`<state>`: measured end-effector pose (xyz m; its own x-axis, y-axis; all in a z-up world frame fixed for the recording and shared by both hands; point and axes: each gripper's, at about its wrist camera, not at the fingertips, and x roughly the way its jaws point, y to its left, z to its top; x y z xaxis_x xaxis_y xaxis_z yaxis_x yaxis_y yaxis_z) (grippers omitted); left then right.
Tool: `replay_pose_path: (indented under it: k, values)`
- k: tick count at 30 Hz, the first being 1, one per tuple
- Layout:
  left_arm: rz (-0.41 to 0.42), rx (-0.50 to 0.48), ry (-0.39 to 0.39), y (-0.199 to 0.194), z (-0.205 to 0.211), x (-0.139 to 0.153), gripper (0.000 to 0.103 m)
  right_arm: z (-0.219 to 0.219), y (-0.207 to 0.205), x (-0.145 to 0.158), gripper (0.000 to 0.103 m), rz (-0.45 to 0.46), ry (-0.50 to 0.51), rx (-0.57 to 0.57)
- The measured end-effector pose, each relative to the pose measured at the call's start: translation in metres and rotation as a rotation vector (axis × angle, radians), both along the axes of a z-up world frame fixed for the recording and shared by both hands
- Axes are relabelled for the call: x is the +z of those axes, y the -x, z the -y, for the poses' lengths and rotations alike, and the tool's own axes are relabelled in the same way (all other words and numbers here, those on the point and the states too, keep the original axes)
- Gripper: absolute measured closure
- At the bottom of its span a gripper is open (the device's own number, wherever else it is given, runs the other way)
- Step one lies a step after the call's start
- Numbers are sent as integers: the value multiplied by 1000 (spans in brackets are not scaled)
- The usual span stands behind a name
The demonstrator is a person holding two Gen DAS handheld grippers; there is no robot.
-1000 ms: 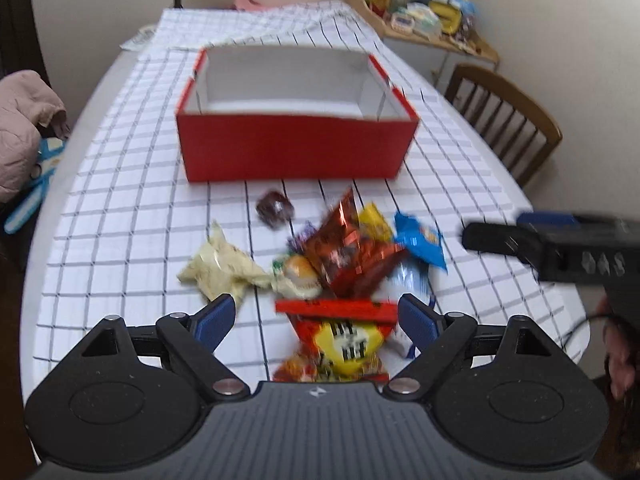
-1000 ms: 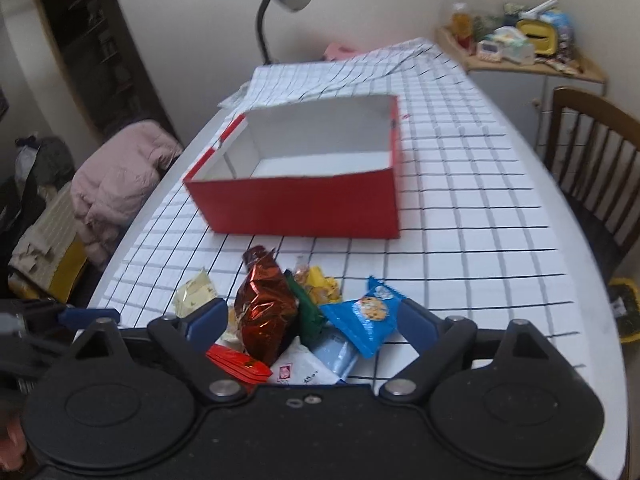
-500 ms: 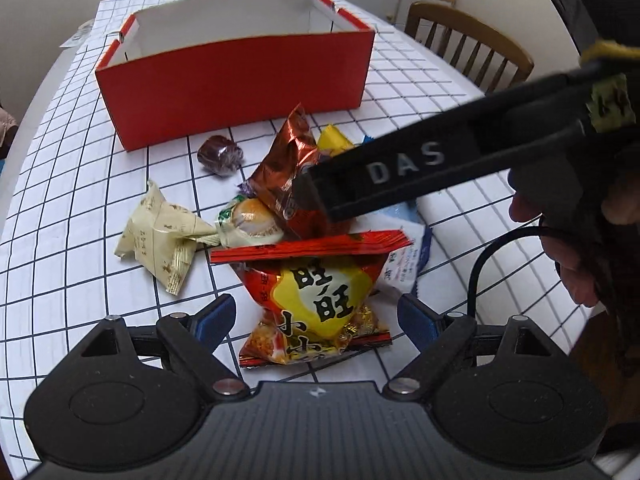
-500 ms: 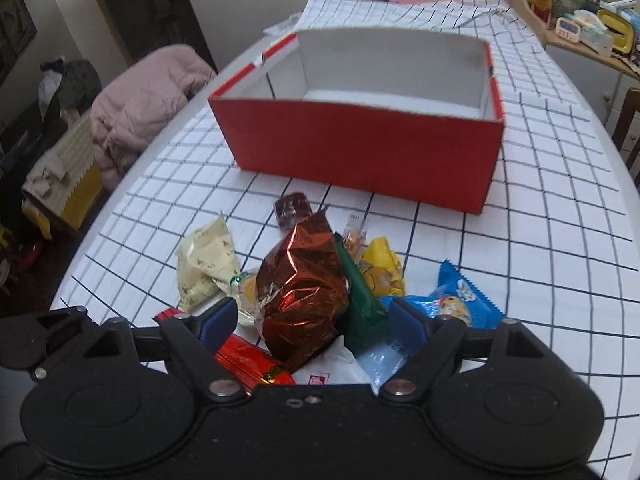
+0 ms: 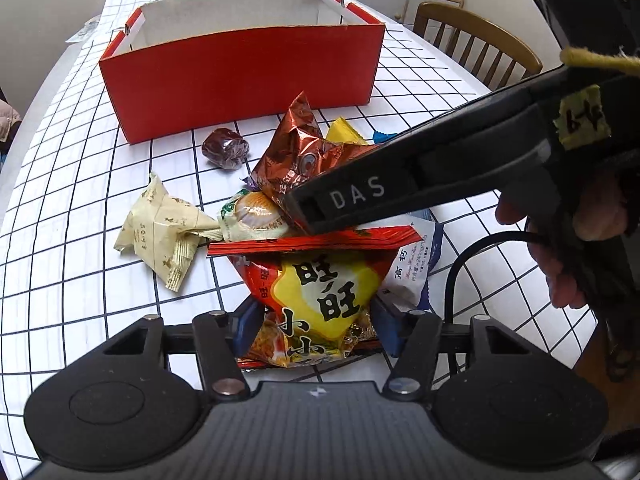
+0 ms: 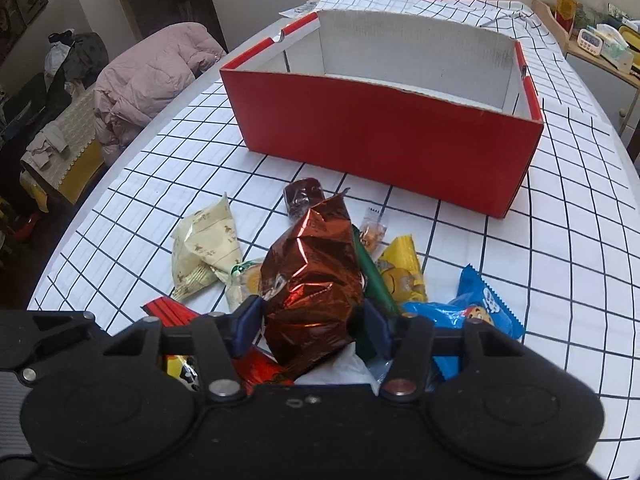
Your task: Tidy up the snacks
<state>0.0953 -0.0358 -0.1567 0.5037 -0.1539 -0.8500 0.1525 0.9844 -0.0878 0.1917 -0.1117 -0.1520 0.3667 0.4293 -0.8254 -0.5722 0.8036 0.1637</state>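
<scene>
A pile of snacks lies on the checked tablecloth before an open, empty red box (image 5: 240,76) (image 6: 380,140). My left gripper (image 5: 316,326) is shut on a red and yellow snack bag (image 5: 320,292) at the near end of the pile. My right gripper (image 6: 310,328) is shut on a shiny copper foil bag (image 6: 316,280) (image 5: 300,156); its body crosses the left wrist view (image 5: 400,188). Around them lie a cream packet (image 5: 160,228) (image 6: 204,248), a dark round sweet (image 5: 226,148) (image 6: 303,195), a yellow packet (image 6: 400,268) and a blue cookie packet (image 6: 472,308).
A wooden chair (image 5: 476,44) stands at the table's right side. A pink jacket (image 6: 148,80) lies on a seat at the left. A cluttered shelf (image 6: 592,36) stands at the far right. The table edge (image 6: 100,176) curves close on the left.
Both grippers have closed: the left one on the red and yellow bag, the right one on the copper foil bag. Both moved forward and down into the pile.
</scene>
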Motion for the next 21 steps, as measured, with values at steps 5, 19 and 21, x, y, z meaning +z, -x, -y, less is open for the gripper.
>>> replay_pose_path:
  k: [5, 19, 21]
  values:
    - [-10, 16, 35, -1, -6, 1, 53, -1, 3, 3, 59, 23, 4, -6]
    - [26, 96, 83, 12, -31, 20, 55, 7, 15, 31, 73, 68, -72, -71]
    - [39, 114, 90, 14, -37, 26, 55, 10, 16, 39, 74, 79, -91, -82]
